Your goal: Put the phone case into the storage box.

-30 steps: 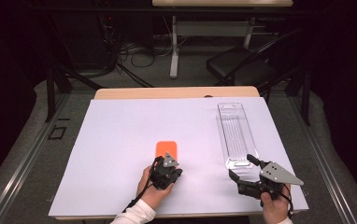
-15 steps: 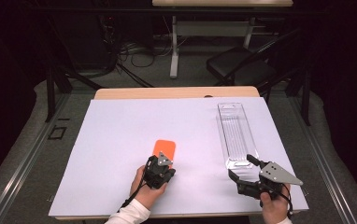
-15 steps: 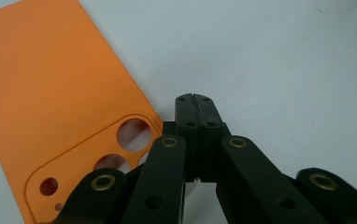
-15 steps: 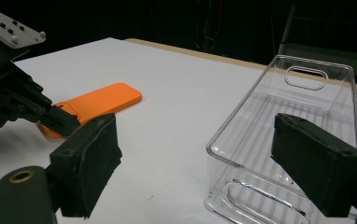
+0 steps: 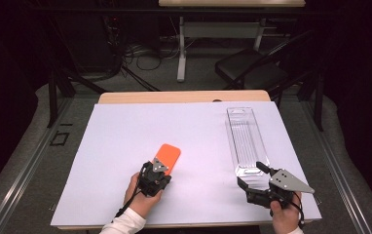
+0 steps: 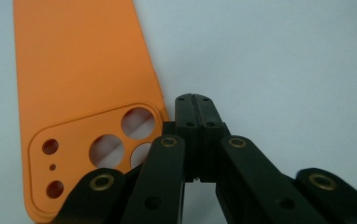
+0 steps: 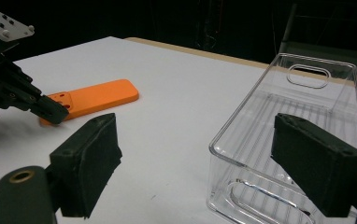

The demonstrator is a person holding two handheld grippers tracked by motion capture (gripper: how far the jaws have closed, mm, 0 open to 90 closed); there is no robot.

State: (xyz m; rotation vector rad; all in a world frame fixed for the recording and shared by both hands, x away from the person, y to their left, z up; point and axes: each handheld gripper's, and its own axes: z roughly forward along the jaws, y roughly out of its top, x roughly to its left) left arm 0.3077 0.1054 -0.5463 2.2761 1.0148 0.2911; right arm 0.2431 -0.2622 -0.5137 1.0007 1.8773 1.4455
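Nearest the camera, at the worktop's (image 5: 125, 146) front edge: two hand-held claws on a white sheet. Left claw (image 5: 158, 168), gripped in the left hand (image 5: 142, 195), with jaws pressed flat together and nothing between them, tips resting at the near end of an orange phone case (image 5: 167, 156). Seen along that claw's own jaws (image 6: 193, 100): case (image 6: 83, 93) lying flat just beside the shut tips, to their left, its cluster of round camera cutouts at the near end, its plain length stretching away ahead of the claw. Whether tips touch the case edge: cannot tell.

Right claw (image 5: 252, 176), held in the right hand (image 5: 284, 214), spread wide, jaws standing either side of the near end of a clear plastic tray (image 5: 245, 139). From its own camera: right claw (image 7: 204, 168) with one pad left of the tray's near corner, the other over its right-hand rim, neither visibly pressing on the tray (image 7: 279, 116); left claw (image 7: 50, 109) and orange case (image 7: 97, 99) off to the left, well apart from the tray.

Farther ahead of the right claw: tray running lengthwise away, a slot handle at its far end. Beyond both: bare wooden worktop edge.
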